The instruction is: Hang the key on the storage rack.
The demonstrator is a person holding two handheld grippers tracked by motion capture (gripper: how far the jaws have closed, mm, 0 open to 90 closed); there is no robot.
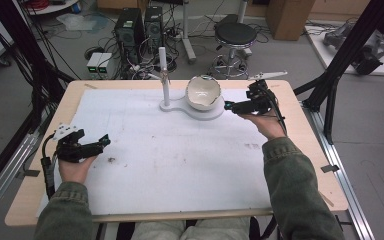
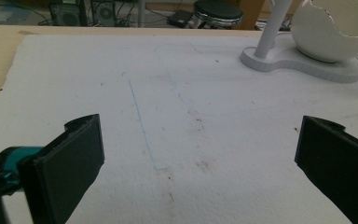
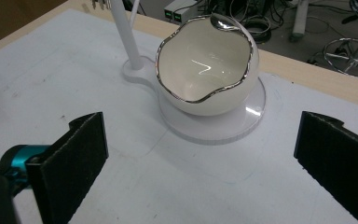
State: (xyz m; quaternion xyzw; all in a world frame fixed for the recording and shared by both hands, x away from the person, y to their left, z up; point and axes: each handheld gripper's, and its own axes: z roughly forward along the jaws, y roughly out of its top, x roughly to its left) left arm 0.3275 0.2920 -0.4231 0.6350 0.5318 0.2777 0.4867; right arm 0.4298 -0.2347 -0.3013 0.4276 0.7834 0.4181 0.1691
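A white egg-shaped bowl (image 1: 203, 93) with a jagged silver rim sits tilted on a white stand base (image 1: 200, 113) that carries an upright white post (image 1: 164, 75). The bowl (image 3: 207, 70) is empty inside. My right gripper (image 1: 228, 106) hovers just right of the bowl, jaws wide apart and nothing between them (image 3: 200, 158). My left gripper (image 1: 105, 141) rests at the left of the white mat (image 1: 170, 155), open and empty (image 2: 200, 158). From there the bowl (image 2: 335, 30) and base (image 2: 303, 65) lie far ahead to the right.
The mat covers most of a wooden table (image 1: 25, 200), with small dark marks (image 1: 112, 160) near my left hand. Beyond the far edge stand computer towers (image 1: 130, 30), a stool (image 1: 235, 40) and cables. A black frame (image 1: 350, 55) rises at the right.
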